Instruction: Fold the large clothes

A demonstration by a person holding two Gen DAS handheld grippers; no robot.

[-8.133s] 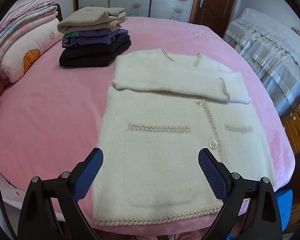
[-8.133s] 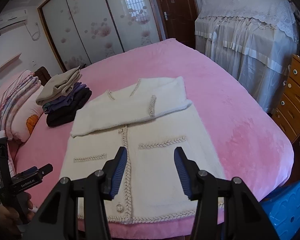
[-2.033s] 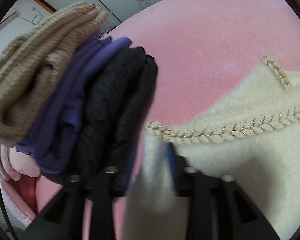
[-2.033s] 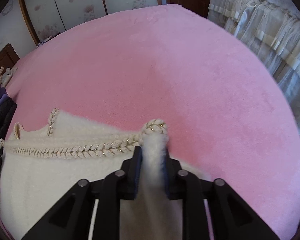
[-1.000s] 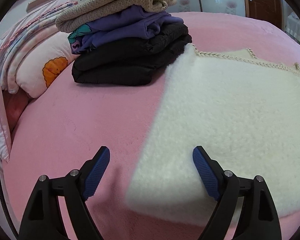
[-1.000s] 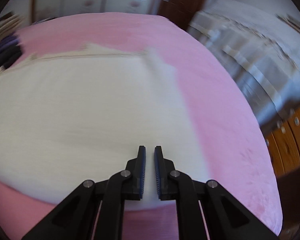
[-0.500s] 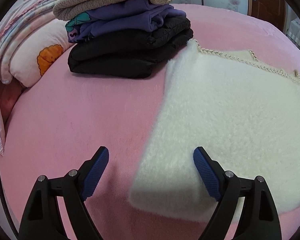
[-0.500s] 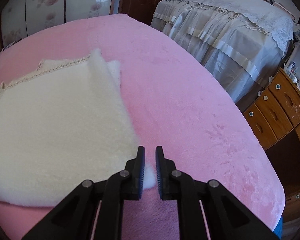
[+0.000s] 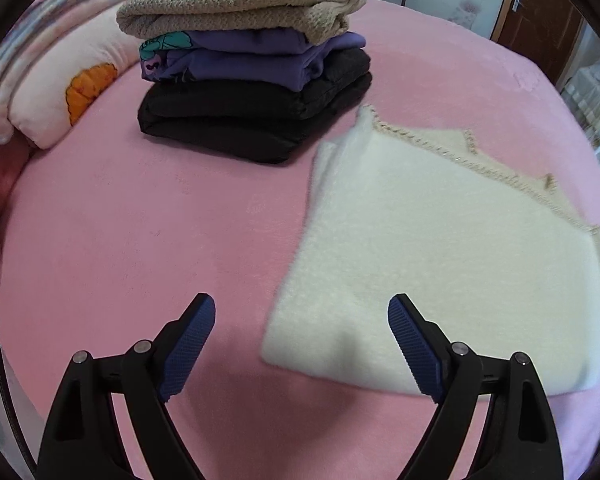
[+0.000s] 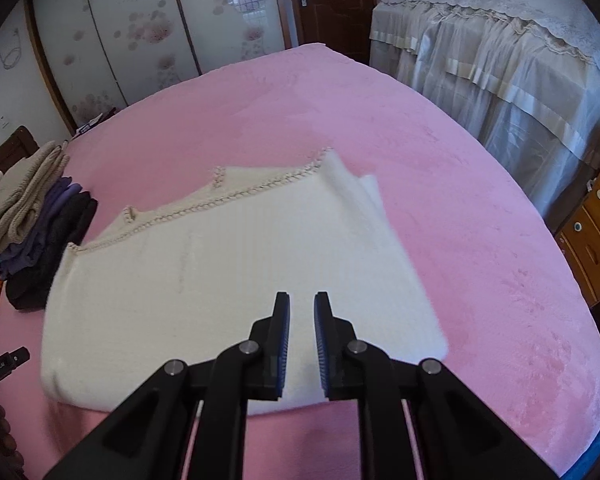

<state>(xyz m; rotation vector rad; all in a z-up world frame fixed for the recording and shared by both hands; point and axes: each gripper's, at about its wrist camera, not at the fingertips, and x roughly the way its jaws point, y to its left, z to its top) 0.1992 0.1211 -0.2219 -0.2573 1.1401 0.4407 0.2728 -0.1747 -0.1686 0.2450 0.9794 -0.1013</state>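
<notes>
The cream fuzzy cardigan (image 9: pixel 440 248) lies folded in half on the pink bed (image 9: pixel 140 220), its braided hem along the far edge. In the right wrist view the cardigan (image 10: pixel 220 280) spreads out below and ahead of my right gripper (image 10: pixel 302 304). The right jaws are opening, a narrow gap shows between them and nothing is in it. My left gripper (image 9: pixel 300 316) hangs wide open above the cardigan's near left corner, holding nothing. Its left finger is over bare pink blanket, its right over the cardigan.
A stack of folded clothes (image 9: pixel 256 80), beige on purple on black, stands just beyond the cardigan's far left corner. Pillows (image 9: pixel 60 76) lie at the left. A lace-covered piece of furniture (image 10: pixel 500 60) and wooden drawers (image 10: pixel 596 240) stand to the right of the bed.
Both grippers have risen and drawn back from the cardigan. The right jaws have parted slightly. The cardigan lies where it was.
</notes>
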